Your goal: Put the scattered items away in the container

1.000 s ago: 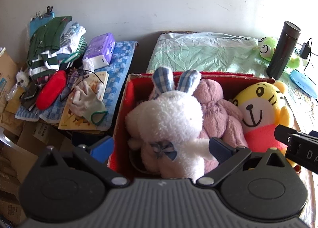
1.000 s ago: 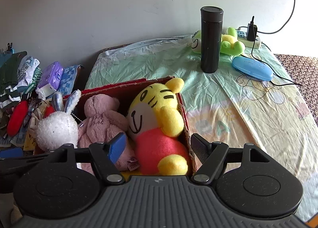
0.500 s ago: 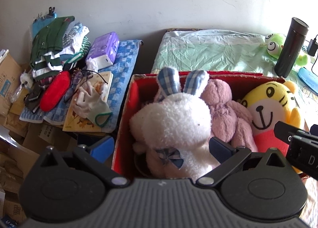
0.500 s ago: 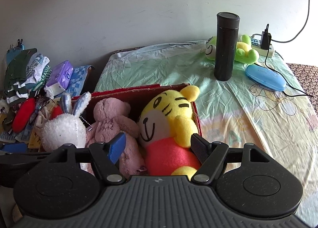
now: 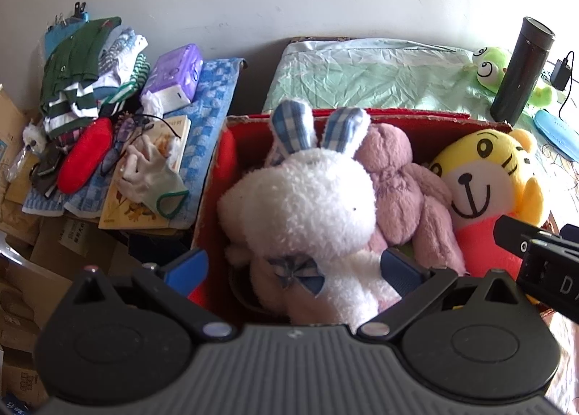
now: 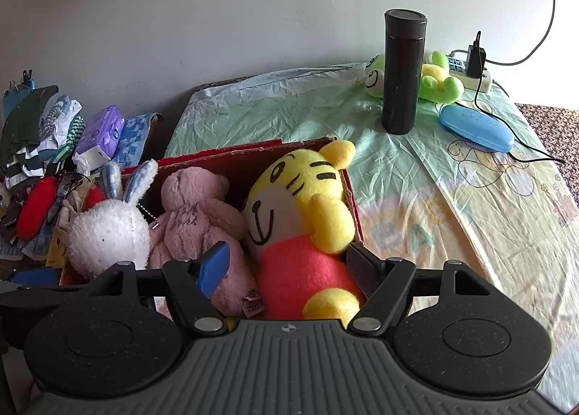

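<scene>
Both hand-held grippers point(image 5: 295, 266) point(image 6: 289, 264) stay agape, empty — toys unmoved in red box point(image 6: 231, 161); view perhaps nearer.

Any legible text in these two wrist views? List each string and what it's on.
"DA" – white letters on the black gripper part at the right edge of the left wrist view; cut off, rest out of frame.
"EA" – large faded letters printed on the pale patterned tablecloth.
Pink plush bear: writing on its chest, too blurred to read.
Blue oblong case: faint lettering, unreadable.
Brown cardboard boxes: printed characters, too small.
Purple tissue pack: label unreadable.
</scene>
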A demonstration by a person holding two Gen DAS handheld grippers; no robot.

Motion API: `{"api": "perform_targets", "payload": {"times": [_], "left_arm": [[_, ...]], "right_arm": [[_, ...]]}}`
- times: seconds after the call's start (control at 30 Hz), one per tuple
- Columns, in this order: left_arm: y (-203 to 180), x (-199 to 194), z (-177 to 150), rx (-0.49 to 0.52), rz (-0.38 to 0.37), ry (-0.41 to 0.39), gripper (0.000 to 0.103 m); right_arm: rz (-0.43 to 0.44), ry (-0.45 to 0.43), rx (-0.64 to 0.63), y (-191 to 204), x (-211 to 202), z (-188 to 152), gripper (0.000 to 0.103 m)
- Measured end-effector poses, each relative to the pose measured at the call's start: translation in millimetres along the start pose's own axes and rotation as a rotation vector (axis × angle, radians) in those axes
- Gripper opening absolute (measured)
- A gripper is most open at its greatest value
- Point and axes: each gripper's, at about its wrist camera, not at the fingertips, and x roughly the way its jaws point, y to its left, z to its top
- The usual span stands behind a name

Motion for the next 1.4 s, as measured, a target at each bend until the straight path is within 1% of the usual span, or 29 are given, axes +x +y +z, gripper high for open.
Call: {"api": "perform_targets", "payload": {"times": [0.23,0.77,1.4], "left_arm": [[0.4,4.9,1.3,-0.004,-0.007,0.009,0.101],[2.1,8.5,1.7,-0.008,-0.001,0.016,0.101],[4.6,-1.0,-7.2,-0.015,0.009,0.005,0.101]], "right_arm": [[-0.02,-0.007,-0.018,2.7,1.9,0.9,0.074],[-0.032,0.007,-0.022,2.6,8.9,0.9,0.074],[-0.037,0.012,-0.032,4.6,3.1,-6.1,0.075]]}}
